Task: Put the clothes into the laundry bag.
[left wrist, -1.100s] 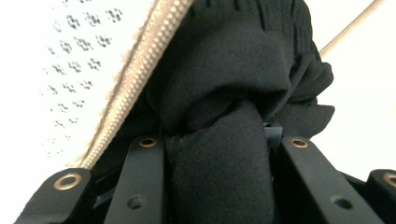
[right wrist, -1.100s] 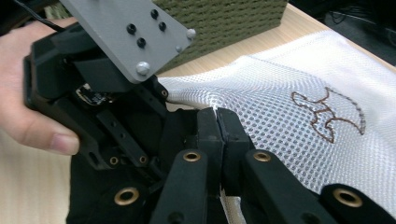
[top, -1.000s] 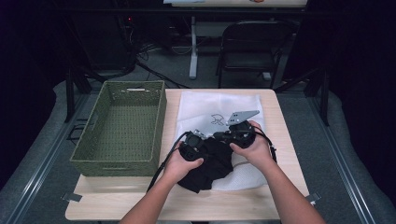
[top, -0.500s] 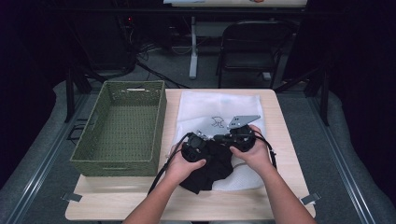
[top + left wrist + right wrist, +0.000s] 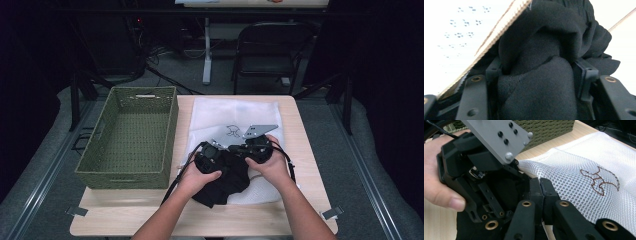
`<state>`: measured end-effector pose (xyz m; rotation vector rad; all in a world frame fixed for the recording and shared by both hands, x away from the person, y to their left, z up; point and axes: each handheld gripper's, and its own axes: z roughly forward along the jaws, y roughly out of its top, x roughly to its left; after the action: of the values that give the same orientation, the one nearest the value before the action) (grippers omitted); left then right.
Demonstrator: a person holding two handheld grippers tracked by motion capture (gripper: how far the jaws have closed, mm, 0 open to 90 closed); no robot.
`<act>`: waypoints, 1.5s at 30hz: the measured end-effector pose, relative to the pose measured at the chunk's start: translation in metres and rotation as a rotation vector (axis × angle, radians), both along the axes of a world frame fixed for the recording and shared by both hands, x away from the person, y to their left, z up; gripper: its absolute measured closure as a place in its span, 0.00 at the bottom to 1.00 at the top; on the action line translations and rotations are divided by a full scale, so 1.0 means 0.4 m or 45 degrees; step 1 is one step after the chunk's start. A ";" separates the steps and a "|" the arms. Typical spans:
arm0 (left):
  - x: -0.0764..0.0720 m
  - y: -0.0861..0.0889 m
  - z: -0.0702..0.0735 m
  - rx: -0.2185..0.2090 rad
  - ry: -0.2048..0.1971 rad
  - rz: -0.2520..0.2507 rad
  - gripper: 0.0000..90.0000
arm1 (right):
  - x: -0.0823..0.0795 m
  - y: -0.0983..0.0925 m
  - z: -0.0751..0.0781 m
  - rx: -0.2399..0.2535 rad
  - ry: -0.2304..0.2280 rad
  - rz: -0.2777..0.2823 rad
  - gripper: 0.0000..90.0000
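The left gripper [image 5: 536, 82], its jaws just opening, straddles black cloth [image 5: 544, 50]; the right gripper [image 5: 540, 187] is clamped, seemingly pinching the white mesh bag [image 5: 579, 170].

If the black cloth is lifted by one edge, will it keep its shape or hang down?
The black cloth bunches into soft folds between the left gripper's jaws, so it will probably hang limp. It looks thick and fleecy, so likely not slippery.

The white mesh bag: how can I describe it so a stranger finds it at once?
Look at the pale wooden table and, right of the green woven basket, find the flat white mesh bag. A crumpled black cloth lies on its near end. A small brown stitched figure marks it.
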<state>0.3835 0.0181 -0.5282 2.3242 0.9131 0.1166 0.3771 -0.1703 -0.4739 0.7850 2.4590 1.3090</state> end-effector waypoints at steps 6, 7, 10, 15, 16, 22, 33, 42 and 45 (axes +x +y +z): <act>-0.016 0.010 0.027 -0.026 -0.030 0.007 0.35 | 0.001 -0.009 0.001 0.029 0.006 -0.013 0.99; -0.020 0.013 0.032 -0.026 -0.035 0.001 0.35 | 0.001 -0.009 0.001 0.034 0.007 -0.012 0.99; -0.032 0.020 0.049 -0.033 -0.056 -0.004 0.34 | 0.002 -0.011 0.001 0.037 0.006 -0.015 0.99; -0.046 0.037 0.075 -0.056 -0.066 -0.018 0.34 | 0.004 -0.014 0.000 0.050 0.014 -0.017 0.99; -0.048 0.039 0.081 -0.059 -0.070 -0.020 0.34 | 0.004 -0.015 0.000 0.053 0.016 -0.019 0.99; -0.060 0.058 0.118 -0.090 -0.099 -0.012 0.34 | 0.004 -0.014 0.000 0.055 0.014 -0.020 0.99; -0.105 0.110 0.160 -0.095 -0.116 -0.017 0.34 | 0.004 -0.015 0.000 0.057 0.015 -0.018 0.99; -0.157 0.154 0.154 -0.131 -0.131 -0.010 0.34 | 0.003 -0.015 0.001 0.057 0.013 -0.023 0.99; -0.172 0.158 0.143 -0.136 -0.119 -0.021 0.34 | 0.003 -0.013 0.001 0.053 0.012 -0.023 0.99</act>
<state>0.3147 0.0813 -0.4711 2.2080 0.8332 0.1637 0.3781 -0.1757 -0.4735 0.8226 2.4335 1.3571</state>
